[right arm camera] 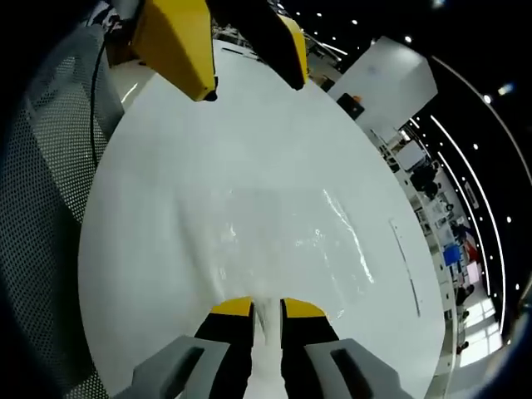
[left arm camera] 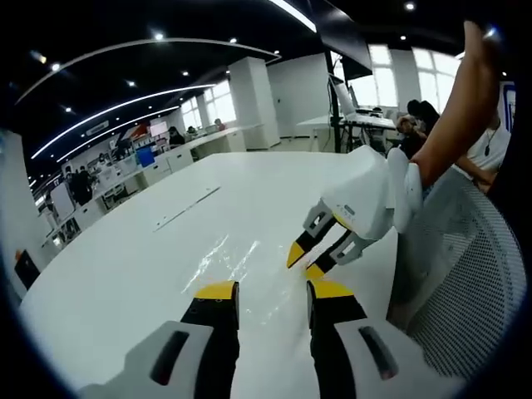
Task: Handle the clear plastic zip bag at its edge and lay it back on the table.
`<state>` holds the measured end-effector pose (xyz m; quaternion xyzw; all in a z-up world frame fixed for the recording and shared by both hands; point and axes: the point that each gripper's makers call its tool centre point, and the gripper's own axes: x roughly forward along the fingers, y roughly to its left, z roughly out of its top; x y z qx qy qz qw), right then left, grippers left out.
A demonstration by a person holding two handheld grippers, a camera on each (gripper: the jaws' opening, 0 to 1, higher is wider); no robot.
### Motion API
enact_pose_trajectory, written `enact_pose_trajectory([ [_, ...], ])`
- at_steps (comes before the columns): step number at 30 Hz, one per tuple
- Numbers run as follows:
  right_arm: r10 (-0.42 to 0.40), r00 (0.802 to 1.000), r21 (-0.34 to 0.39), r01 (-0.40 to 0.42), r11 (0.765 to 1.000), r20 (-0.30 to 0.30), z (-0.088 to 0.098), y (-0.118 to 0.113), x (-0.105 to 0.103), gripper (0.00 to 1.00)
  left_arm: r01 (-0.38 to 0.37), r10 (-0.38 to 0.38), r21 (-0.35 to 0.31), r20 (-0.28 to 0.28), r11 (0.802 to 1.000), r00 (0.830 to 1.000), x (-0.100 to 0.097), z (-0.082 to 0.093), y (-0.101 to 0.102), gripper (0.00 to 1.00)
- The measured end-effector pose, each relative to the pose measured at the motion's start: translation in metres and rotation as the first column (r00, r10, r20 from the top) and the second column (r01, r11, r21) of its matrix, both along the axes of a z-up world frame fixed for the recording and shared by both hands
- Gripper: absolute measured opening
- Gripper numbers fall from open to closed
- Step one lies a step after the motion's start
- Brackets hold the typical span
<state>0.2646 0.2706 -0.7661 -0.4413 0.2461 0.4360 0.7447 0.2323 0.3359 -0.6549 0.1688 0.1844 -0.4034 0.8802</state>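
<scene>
The clear plastic zip bag (right arm camera: 283,229) is lying spread on the white table (right arm camera: 166,166), its film showing mostly as glints and creases against the surface. In the right gripper view, the right gripper (right arm camera: 267,309) is sitting at the bag's near edge with its yellow-tipped jaws drawn close around a thin lip of plastic; they appear to be pinching that edge, though the film is so clear that the contact is a judgement. In the left gripper view the bag (left arm camera: 229,266) is glistening on the table just beyond the left gripper (left arm camera: 273,291), whose jaws are standing apart with nothing between them, hovering near the bag. The right gripper (left arm camera: 309,259) is also coming in there from the right, its tips lowered onto the bag's right-hand edge, with a mesh chair back (left arm camera: 465,274) close by on the right. The step in hand looks like the handling of the edge itself, with the bag mostly resting on the table. The next move probably calls for easing the edge down flat and parting the right jaws cleanly, so the film is not dragged or curled.
</scene>
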Motion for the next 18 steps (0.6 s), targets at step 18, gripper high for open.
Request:
enact_pose_trajectory([
  [18,-0.163,0.973,0.264,0.203,0.943,-0.166,0.03,-0.002,-0.012,0.57,-0.008,0.011,0.047,-0.055,0.999,0.998,0.003,-0.031,0.014,0.38],
])
